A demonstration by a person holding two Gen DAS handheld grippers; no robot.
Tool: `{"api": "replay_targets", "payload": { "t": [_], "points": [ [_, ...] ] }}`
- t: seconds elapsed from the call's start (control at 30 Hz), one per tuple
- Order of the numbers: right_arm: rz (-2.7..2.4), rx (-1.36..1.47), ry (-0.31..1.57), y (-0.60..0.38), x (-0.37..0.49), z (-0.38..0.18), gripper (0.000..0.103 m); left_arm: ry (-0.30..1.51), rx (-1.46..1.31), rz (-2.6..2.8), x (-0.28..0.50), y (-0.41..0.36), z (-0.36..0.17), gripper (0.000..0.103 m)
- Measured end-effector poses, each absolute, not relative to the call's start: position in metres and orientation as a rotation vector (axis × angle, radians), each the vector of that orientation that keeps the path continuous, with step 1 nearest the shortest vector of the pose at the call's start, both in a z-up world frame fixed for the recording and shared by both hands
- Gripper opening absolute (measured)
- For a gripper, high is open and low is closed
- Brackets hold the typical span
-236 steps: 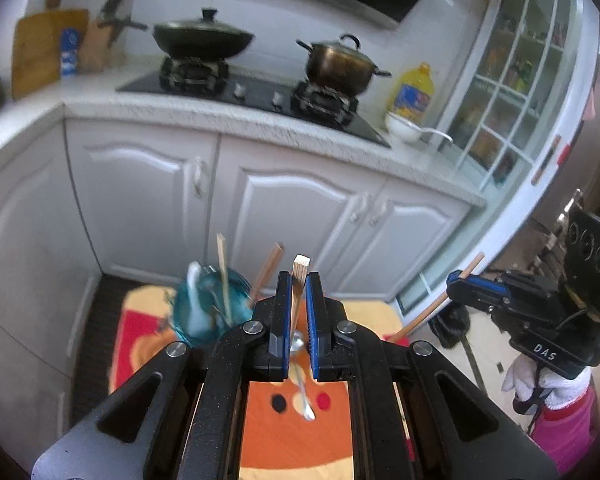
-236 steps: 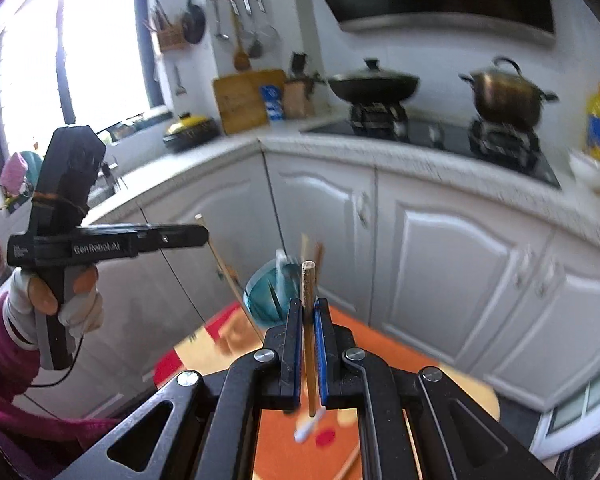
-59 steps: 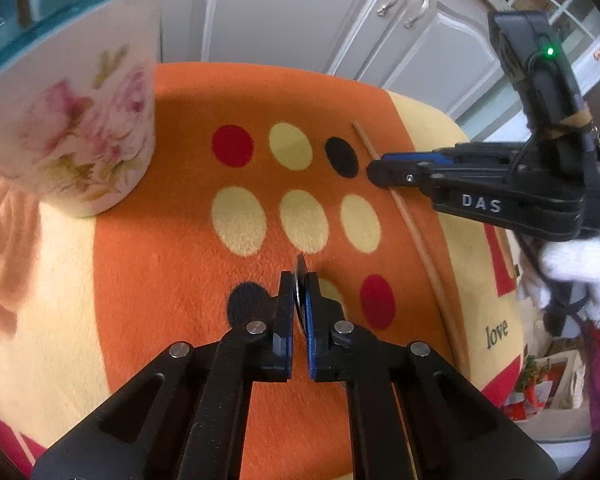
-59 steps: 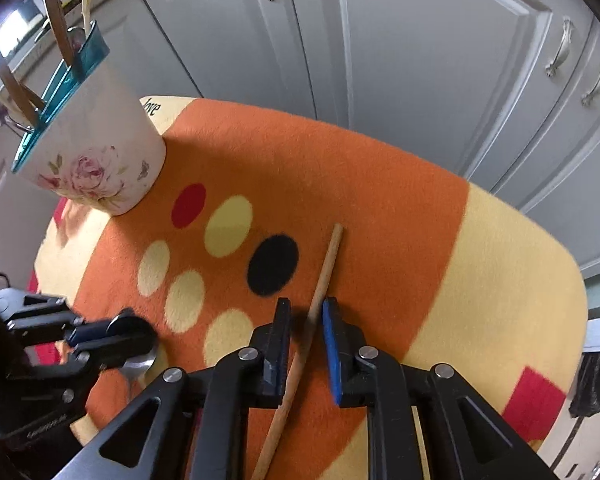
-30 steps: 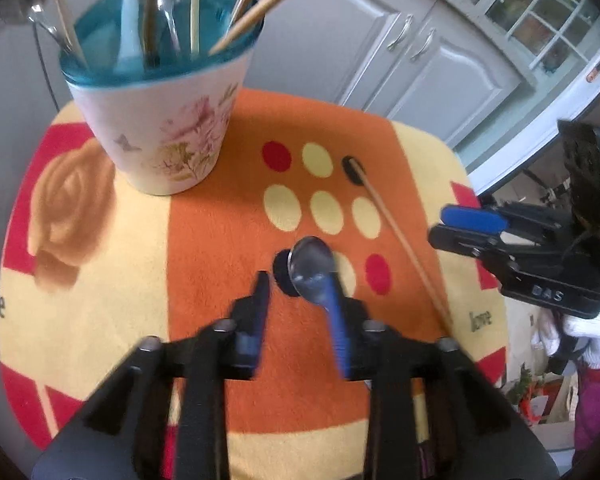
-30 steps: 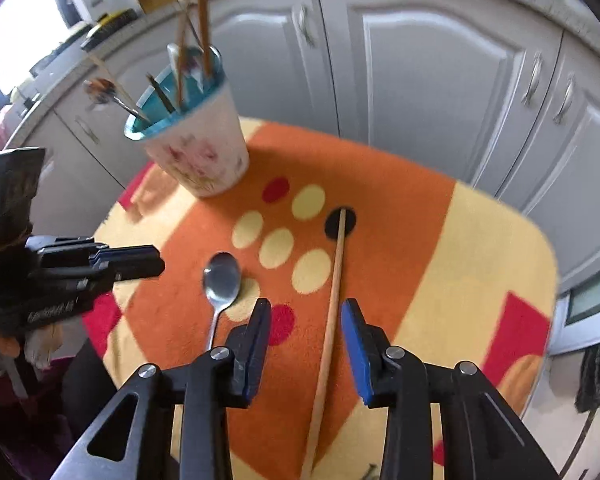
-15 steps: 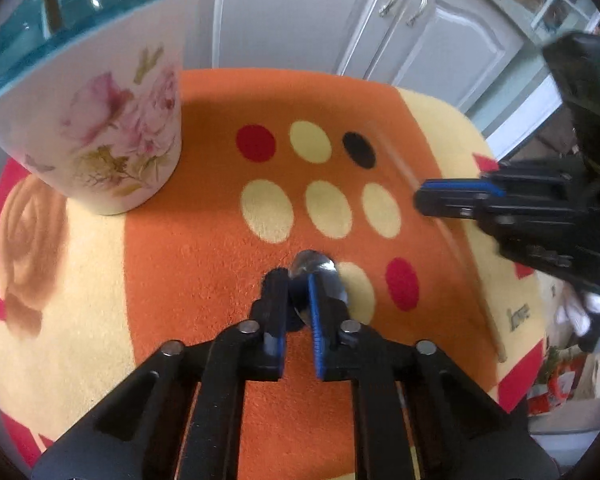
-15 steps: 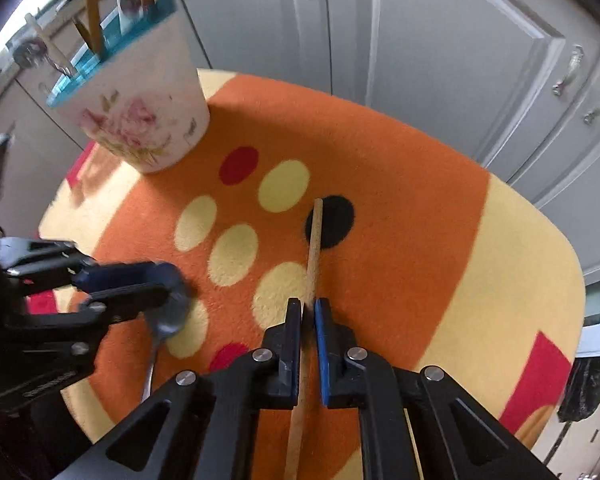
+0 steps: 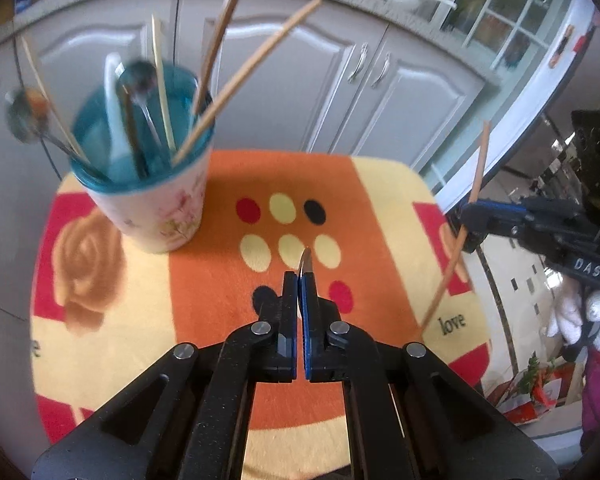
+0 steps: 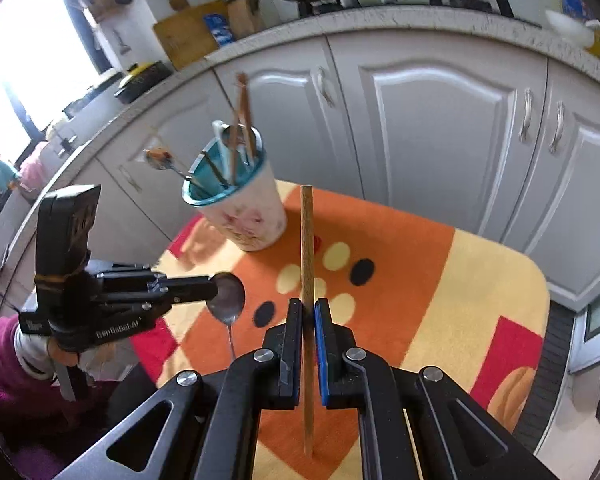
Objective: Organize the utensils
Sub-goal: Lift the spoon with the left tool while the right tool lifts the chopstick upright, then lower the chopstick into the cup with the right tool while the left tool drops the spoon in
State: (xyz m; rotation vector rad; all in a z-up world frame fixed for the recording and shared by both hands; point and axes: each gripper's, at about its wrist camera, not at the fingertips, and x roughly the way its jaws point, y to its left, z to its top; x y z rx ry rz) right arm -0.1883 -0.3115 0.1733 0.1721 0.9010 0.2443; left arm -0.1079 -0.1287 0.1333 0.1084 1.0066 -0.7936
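- Metal spoon [image 10: 227,299]: pinched by the bowl between the pressed-together jaws of the left gripper [image 9: 301,280], handle hanging down, clear of the mat. Probably light, rigid and slick; a grip on the curved bowl likely lets it swivel, so the flat handle looks the surer place to hold.
- Wooden chopstick [image 10: 307,264]: clamped near its middle in the right gripper [image 10: 309,306], standing almost upright, both ends free above the mat. Probably very light, stiff and not slippery; a mid-length hold leaves a long lower end to steer into the cup.
- Flowered cup [image 9: 161,204]: near the far left corner of the mat [image 9: 384,216], teal inside, already crowded with spoons and chopsticks leaning outward; seemingly easy to tip if nudged at the rim.
- Round-cornered mat: orange and yellow with coloured dots at its centre, nothing loose left lying on it.
- White cabinet doors [image 10: 440,120] behind the far edge.
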Motion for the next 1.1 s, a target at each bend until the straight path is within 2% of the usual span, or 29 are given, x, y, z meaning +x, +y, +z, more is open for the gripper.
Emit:
{"api": "replay_targets", "payload": {
  "t": [0.33, 0.73, 0.9, 1.1],
  "points": [
    [0.305, 0.089, 0.809, -0.278, -0.186, 0.222, 0.006, 0.886, 0.084, -0.758, -0.106, -0.084, 0.201, 0.000],
    [0.427, -0.025, 0.690, -0.220, -0.137, 0.297, 0.006, 0.679, 0.068, -0.538, -0.035, -0.039, 0.288, 0.000],
    [0.408, -0.059, 0.659, -0.208, -0.106, 0.319, 0.006, 0.608, 0.103, -0.442, 0.000, -0.036, 0.301, 0.000],
    [0.337, -0.079, 0.680, -0.204, -0.061, 0.306, 0.006, 0.589, 0.176, -0.365, 0.028, -0.044, 0.285, 0.000]
  ]
}}
